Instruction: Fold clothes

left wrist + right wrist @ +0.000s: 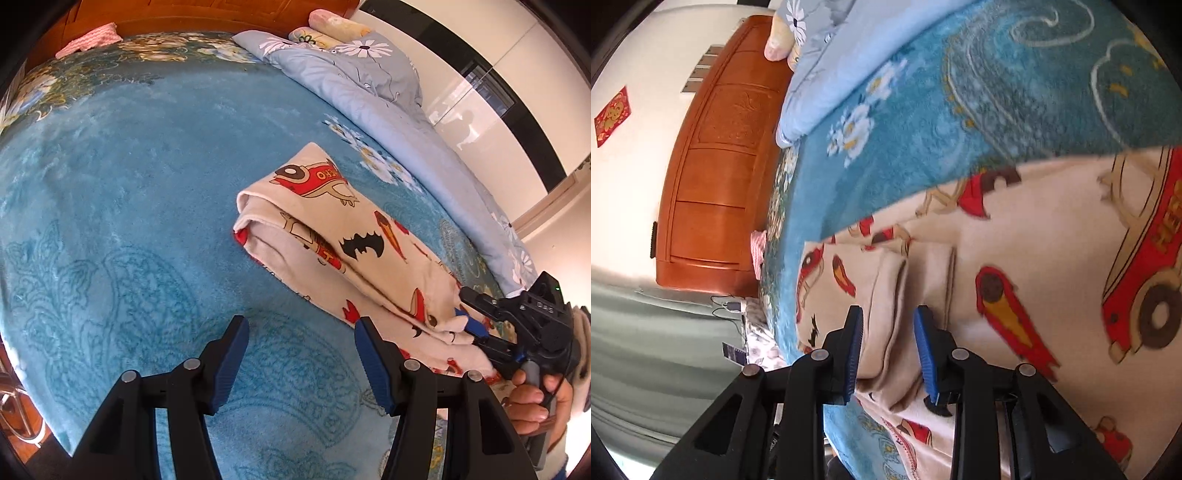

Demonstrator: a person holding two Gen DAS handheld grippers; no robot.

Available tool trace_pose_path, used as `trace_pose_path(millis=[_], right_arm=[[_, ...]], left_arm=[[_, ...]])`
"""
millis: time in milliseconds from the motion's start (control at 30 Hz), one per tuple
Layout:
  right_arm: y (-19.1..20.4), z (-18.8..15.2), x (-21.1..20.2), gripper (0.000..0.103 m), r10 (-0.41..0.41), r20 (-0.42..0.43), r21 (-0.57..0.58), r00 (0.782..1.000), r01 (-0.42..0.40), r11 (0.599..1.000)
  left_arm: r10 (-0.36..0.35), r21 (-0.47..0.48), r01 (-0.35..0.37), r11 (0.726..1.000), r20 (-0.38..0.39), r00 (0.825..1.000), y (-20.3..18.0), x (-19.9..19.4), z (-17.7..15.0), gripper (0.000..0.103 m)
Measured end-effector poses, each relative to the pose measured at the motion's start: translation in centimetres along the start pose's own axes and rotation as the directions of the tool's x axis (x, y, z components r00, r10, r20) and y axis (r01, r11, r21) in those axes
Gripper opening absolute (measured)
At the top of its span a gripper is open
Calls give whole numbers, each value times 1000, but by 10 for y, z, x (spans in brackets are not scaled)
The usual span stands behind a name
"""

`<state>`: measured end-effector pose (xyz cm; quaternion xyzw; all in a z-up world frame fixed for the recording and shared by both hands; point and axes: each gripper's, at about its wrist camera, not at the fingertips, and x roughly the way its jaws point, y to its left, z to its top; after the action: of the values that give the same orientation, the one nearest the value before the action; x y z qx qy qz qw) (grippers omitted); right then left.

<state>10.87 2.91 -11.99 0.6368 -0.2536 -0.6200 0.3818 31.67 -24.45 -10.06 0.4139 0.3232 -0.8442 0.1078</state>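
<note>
A cream garment printed with red cars and black bats lies folded lengthwise on the blue blanket. My left gripper is open and empty, hovering above the blanket just left of the garment's near end. My right gripper has its jaws around a bunched fold of the same garment, with cloth between the blue pads. In the left wrist view the right gripper grips the garment's near right corner.
A light-blue daisy quilt and rolled pillows lie along the bed's far right side. A pink cloth sits by the wooden headboard. White wardrobe doors stand beyond the bed.
</note>
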Motion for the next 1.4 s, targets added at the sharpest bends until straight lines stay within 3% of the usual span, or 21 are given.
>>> trace_pose_path(millis=[267,300,333,367,467,600,667,767,900,1033,1233,1400], right_arm=[[0,2,12,31,73,6,19,997,-74,997],[0,4,14,28,78,7,26,997,-78,997],[0,5,17,12,82,8,34,997,-82,996],[2,6,19,5,87,4,36,996,-87,996],[20,10,19,4,100,4,-2,995,-100,995],[51,18,-6,3,234,50,-64,971,-230,971],[62,22,-22,3,258,68,-122,964,-248,961],[57,19,-30,3,218,44,-169,975,-208,964],[16,9,-18,3,92,8,-102,996,-90,991],[-10,11,-14,3,91,17,-21,996,-90,996],[-11,8,5,3,10,-38,-32,999,-11,999],[-23,9,7,3,25,-23,17,999,-25,1000]], left_arm=[[42,43,-42,998,-2,999,-6,5,4,64],[52,60,-52,997,-2,999,-8,6,4,64],[65,79,-64,995,0,998,-9,8,5,64],[77,97,-77,992,1,997,-11,9,6,64],[125,166,-125,978,10,992,-18,15,11,64],[171,234,-170,957,17,985,-24,24,17,64],[181,232,-182,956,28,983,-22,26,20,64],[186,190,-192,963,49,981,-15,27,29,64],[189,83,-194,977,65,980,3,23,39,64],[179,0,-179,984,75,981,18,19,45,64],[168,-93,-160,983,84,982,38,15,58,65],[139,-109,-130,986,89,986,49,16,60,66]])
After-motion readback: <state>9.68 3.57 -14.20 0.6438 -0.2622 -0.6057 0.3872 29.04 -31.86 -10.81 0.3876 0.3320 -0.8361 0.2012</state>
